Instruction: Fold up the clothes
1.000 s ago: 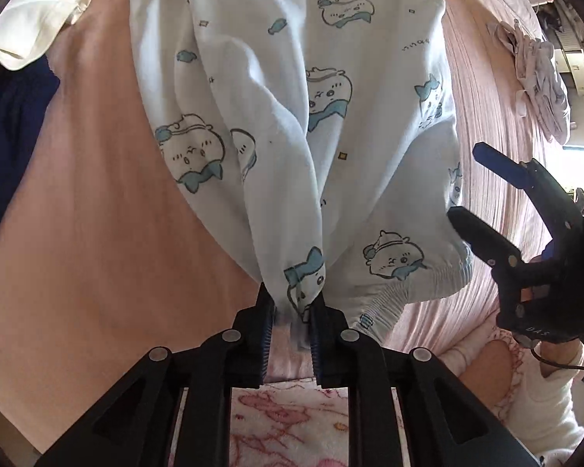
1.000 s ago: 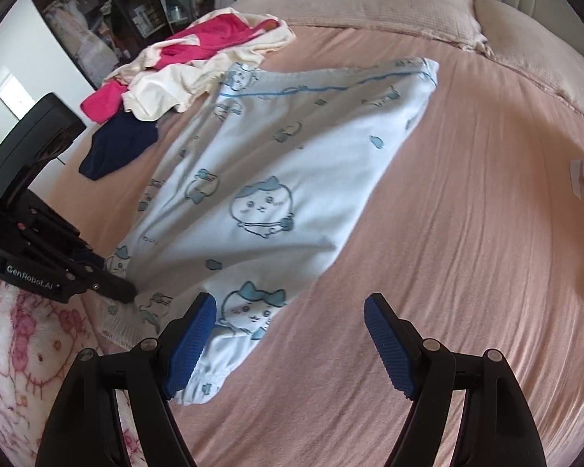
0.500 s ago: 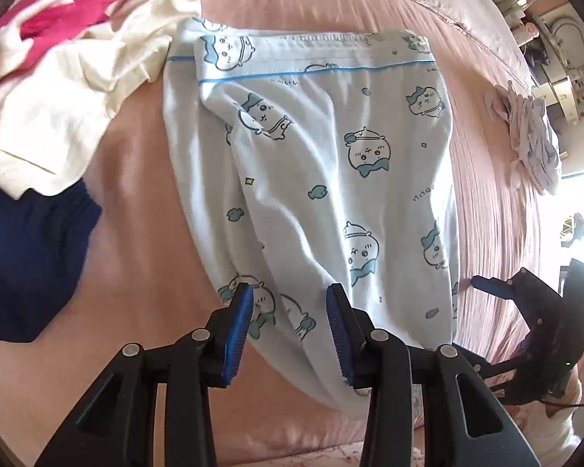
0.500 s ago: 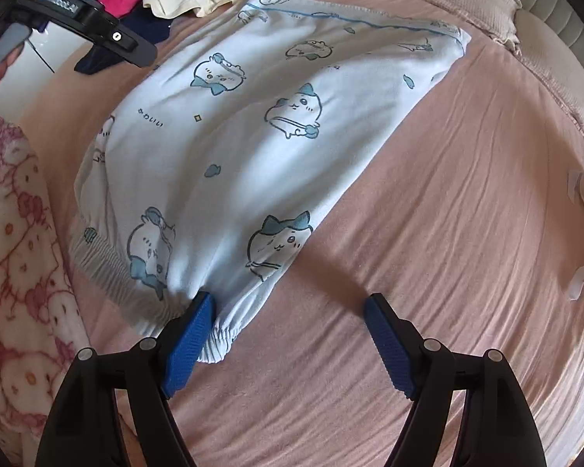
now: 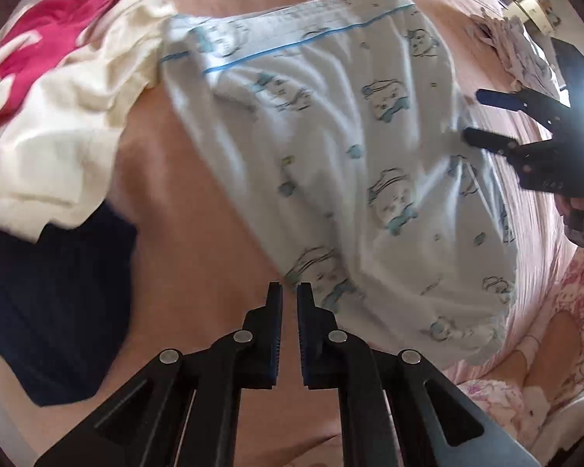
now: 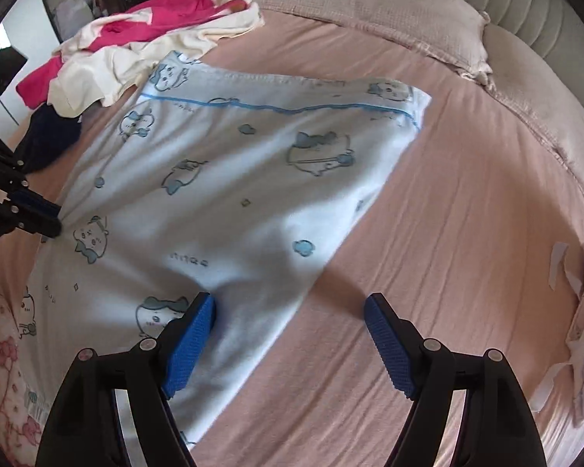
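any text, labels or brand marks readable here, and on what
No text reads with certainty.
Small dark letters are printed on the blue pajama pants, below the middle in the right wrist view: too blurred to read.
Similar small marks near the pants' hem in the left wrist view: blurred.
Left gripper and right gripper: no legible label in either view.
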Demonstrator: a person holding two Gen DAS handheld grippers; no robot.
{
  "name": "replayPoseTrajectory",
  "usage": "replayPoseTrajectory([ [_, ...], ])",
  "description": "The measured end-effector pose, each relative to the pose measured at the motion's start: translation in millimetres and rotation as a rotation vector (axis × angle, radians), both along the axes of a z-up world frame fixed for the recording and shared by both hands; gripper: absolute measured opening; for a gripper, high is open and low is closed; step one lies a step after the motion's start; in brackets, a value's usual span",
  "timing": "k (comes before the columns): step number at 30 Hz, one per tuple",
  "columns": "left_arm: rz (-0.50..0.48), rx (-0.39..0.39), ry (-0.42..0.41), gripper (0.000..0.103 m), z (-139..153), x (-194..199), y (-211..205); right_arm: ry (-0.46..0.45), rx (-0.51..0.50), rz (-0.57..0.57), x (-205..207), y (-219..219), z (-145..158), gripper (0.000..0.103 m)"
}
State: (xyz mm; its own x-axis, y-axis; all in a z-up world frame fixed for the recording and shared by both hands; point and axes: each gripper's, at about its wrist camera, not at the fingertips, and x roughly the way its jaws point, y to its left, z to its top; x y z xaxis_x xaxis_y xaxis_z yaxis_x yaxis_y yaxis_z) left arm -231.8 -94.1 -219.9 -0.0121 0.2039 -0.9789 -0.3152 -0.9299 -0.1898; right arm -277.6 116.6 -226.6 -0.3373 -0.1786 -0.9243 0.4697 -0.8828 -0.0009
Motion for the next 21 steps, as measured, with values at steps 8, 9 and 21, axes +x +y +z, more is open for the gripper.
replayPoseTrajectory([
  [8, 0.322, 0.332, 0.102, 0.039, 10.5, -75.2, -48.5, 0.045, -0.056, -0.067, -20.2, 8.0, 15.5, 0.079],
  [9, 0.317, 0.302, 0.111, 0.053, 11.0, -78.5, -61.2, 0.047, -0.052, -0.065, -21.9, 5.8, 15.5, 0.079],
  [21, 0.215, 0.119, 0.365, 0.005, 27.4, -114.3, -55.3, 0.064, -0.068, -0.097, -49.5, -6.2, 12.6, 0.079],
])
